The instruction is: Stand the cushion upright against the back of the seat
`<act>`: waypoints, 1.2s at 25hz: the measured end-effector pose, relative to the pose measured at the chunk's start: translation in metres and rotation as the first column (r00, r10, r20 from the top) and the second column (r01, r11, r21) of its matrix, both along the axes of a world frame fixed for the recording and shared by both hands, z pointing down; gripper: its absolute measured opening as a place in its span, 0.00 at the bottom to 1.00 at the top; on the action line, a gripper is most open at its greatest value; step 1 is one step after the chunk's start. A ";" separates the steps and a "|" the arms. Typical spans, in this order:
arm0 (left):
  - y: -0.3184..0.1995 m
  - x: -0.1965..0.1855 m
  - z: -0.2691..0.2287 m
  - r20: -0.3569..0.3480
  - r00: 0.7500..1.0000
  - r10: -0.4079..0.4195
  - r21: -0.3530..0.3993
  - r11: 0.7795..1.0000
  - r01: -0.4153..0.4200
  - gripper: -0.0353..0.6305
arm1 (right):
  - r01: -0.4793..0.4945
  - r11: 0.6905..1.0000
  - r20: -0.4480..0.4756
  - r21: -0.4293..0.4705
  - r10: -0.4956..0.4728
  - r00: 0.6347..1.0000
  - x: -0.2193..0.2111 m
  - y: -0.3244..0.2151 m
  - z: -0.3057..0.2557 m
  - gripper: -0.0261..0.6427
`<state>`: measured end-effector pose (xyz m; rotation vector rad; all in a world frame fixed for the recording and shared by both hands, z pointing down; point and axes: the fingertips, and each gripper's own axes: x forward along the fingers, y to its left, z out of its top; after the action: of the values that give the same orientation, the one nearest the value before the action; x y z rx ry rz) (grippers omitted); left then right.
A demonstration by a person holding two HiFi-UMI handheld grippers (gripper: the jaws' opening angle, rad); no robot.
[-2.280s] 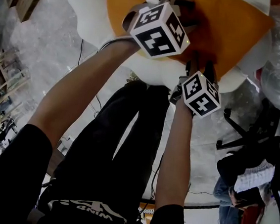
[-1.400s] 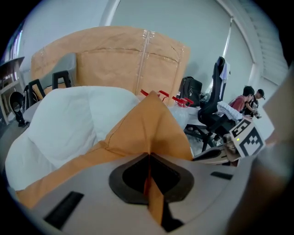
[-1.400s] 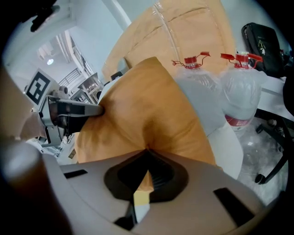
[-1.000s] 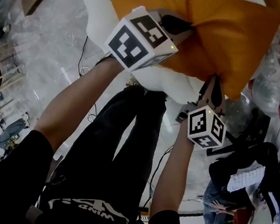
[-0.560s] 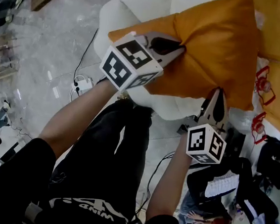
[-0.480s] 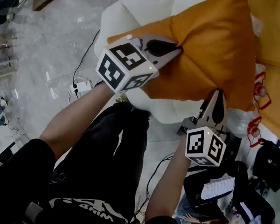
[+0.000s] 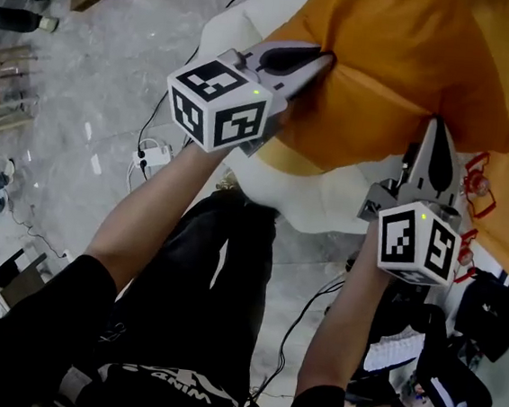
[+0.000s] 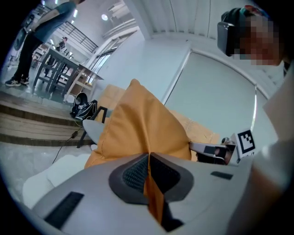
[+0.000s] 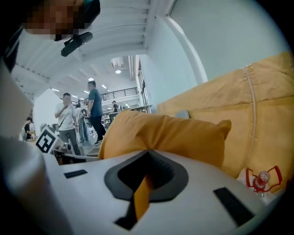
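Our left hand-held gripper (image 7: 317, 60) and right hand-held gripper (image 7: 434, 131) each pinch the cushion (image 7: 406, 51) edge, spaced apart to keep it square for standing

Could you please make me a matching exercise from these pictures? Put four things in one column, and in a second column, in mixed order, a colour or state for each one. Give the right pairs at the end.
Things:
1. cushion
2. seat
3. left tongs
4. the person's trousers

Colour or state:
A. black
B. shut on a fold of fabric
C. orange
D. white

Right pairs: 1-C, 2-D, 3-B, 4-A
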<state>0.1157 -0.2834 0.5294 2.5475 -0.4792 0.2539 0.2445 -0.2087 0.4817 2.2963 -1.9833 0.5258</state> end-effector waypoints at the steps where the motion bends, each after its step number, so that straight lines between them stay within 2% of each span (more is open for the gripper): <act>1: -0.003 0.000 0.005 -0.019 1.000 -0.012 -0.007 1.000 0.011 0.08 | 0.004 1.000 -0.002 0.002 -0.004 1.000 0.002 -0.006 0.003 0.07; 6: -0.006 0.002 0.040 -0.091 0.994 -0.053 -0.049 0.998 0.049 0.07 | 0.004 1.000 0.016 -0.007 -0.004 1.000 0.012 -0.024 0.033 0.07; 10: -0.005 0.000 0.079 -0.113 0.992 -0.061 -0.022 0.998 0.059 0.08 | 0.017 0.999 0.011 -0.027 -0.017 1.000 0.011 -0.026 0.070 0.07; 12: -0.004 -0.004 0.104 -0.113 0.991 -0.077 -0.038 0.997 0.073 0.08 | 0.033 0.999 0.007 -0.040 -0.033 0.999 0.007 -0.024 0.092 0.07; 16: 0.002 -0.016 0.161 -0.039 0.993 -0.113 -0.097 0.989 0.109 0.08 | 0.068 0.997 0.032 -0.030 -0.068 0.997 -0.008 -0.022 0.113 0.07; 18: 0.001 -0.024 0.178 -0.022 0.991 -0.134 -0.122 0.984 0.131 0.08 | 0.091 0.994 0.004 -0.065 -0.091 0.996 -0.018 -0.025 0.121 0.07; 20: -0.002 -0.030 0.186 -0.005 0.988 -0.153 -0.127 0.980 0.152 0.08 | 0.088 0.992 0.027 -0.085 -0.086 0.996 -0.024 -0.022 0.133 0.07; 30: -0.005 -0.038 0.184 0.063 0.987 -0.148 -0.037 0.988 0.150 0.21 | 0.096 0.987 0.071 -0.129 -0.087 0.994 -0.041 0.009 0.161 0.07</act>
<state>0.0777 -0.2881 0.7133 2.4546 -0.6772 0.2827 0.2034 -0.1995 0.6425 2.1255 -2.0050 0.7095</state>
